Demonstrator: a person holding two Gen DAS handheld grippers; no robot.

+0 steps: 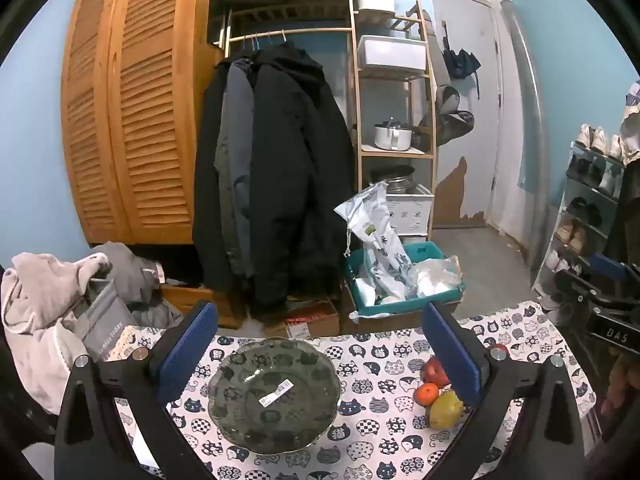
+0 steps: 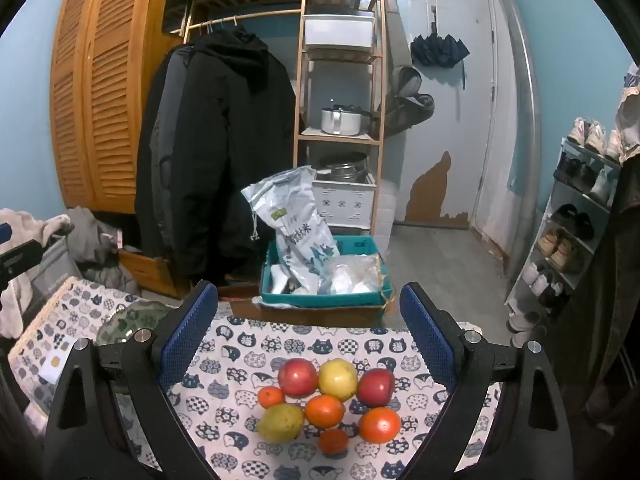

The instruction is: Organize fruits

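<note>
Right wrist view shows the right tool (image 2: 308,340) wide open and tipped down over eight fruits (image 2: 328,400) bunched on the worktop (image 2: 224,420). Left wrist view shows the left tool (image 1: 320,356) wide open, holding nothing, above an empty glass plate (image 1: 274,396), with only three fruits peeking out beside it.

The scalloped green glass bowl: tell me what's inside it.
The scalloped green glass bowl holds only a white barcode sticker; no fruit. The right view hides most of it behind a finger.
</note>
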